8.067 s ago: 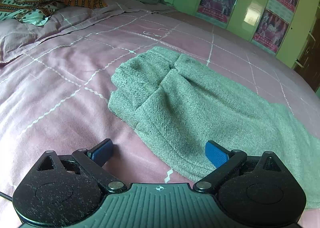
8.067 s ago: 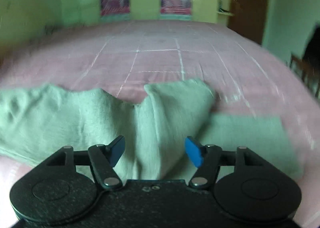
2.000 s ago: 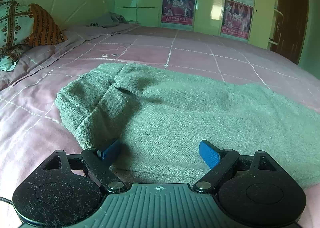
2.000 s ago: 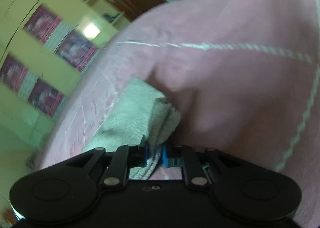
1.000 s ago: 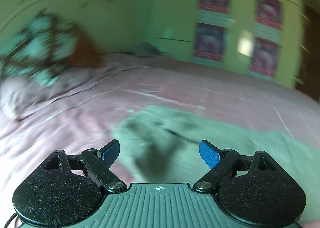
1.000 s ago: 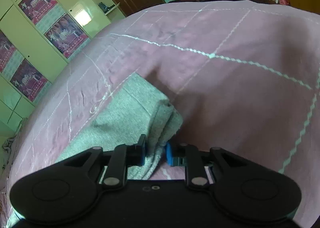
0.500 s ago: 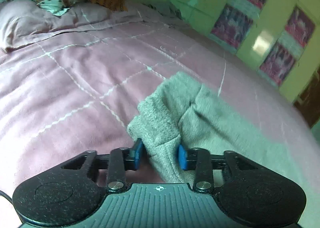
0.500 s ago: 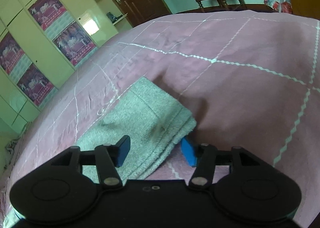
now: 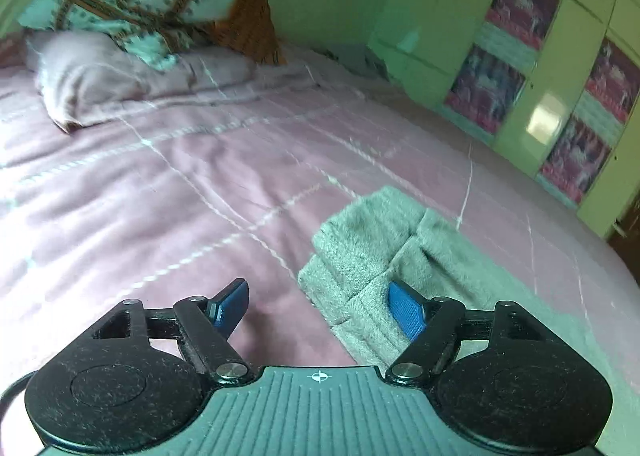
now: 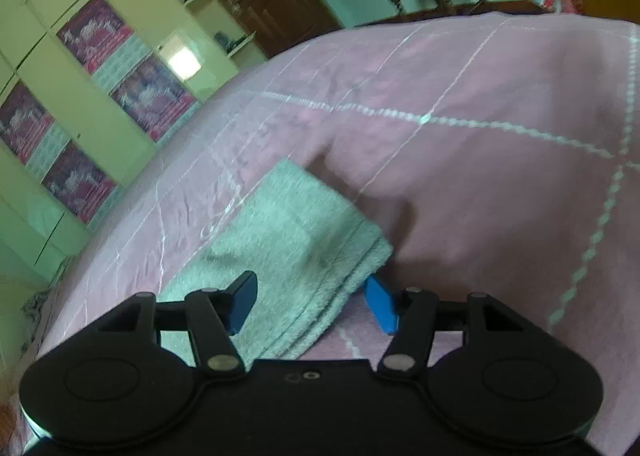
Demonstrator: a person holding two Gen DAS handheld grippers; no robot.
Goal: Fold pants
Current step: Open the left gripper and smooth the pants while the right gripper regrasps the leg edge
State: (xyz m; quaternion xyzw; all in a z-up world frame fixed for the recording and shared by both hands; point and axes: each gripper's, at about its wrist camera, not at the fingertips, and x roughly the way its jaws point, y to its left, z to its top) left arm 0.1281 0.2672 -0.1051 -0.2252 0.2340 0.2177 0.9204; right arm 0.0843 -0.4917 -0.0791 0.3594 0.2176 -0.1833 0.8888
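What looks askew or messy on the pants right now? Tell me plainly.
The green pants lie folded lengthwise on the pink bedspread. The waist end looks bunched, with a crease where the layers overlap unevenly. At the other end the stacked hems sit fairly even. Both the left gripper and right gripper are open, holding nothing.

Grey-green pants [image 9: 384,256], folded lengthwise, lying flat

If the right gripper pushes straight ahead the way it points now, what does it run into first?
Most likely the stacked hem end of the green pants. The right gripper is open with that folded edge already between its fingers, so it meets cloth before the pink bedspread. Depth is approximate.
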